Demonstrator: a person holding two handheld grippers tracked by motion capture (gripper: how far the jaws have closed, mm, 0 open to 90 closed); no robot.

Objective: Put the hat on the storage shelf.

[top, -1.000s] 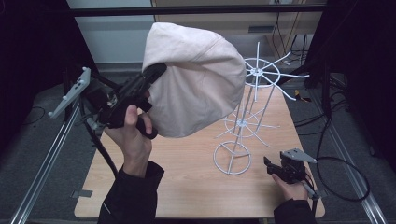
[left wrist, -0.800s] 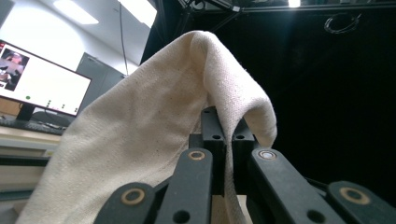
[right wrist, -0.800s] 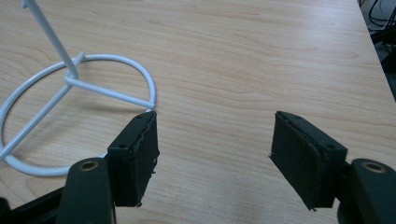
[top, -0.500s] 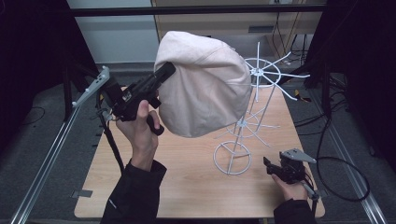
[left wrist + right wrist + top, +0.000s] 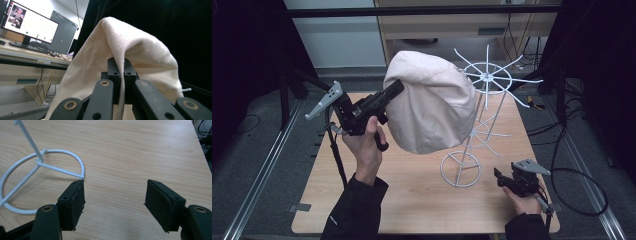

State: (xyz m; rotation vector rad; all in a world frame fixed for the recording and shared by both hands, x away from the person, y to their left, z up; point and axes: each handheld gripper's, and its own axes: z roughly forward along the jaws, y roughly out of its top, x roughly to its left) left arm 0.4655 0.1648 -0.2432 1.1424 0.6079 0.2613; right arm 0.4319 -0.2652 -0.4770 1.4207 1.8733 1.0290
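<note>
1. Your left gripper (image 5: 394, 90) has its jaws clamped on a fold of the cream cloth cap (image 5: 432, 102); in the left gripper view the fabric (image 5: 125, 50) is pinched between the closed jaws and drapes over them.
2. You hold the cap in the air above the middle of the tabletop (image 5: 412, 200), toward the far edge, its open bottom hanging down.
3. The white wire stand (image 5: 484, 100) rises just to the right of the cap. Its spoked top ring sits beside the cap's upper right side, and the cap hides part of the stand's pole from the high view. Whether cloth and wire touch, you cannot tell.
4. The stand's ring foot (image 5: 460, 169) rests on the tabletop right of centre, below the cap's lower edge.
5. Your right gripper (image 5: 507, 180) rests near the tabletop's near right corner, its jaws spread wide with nothing between them. In the right gripper view the ring foot (image 5: 40, 165) lies just beyond one fingertip (image 5: 73, 202).
6. A desk with a lit monitor (image 5: 30, 23) stands beyond the table.
</note>
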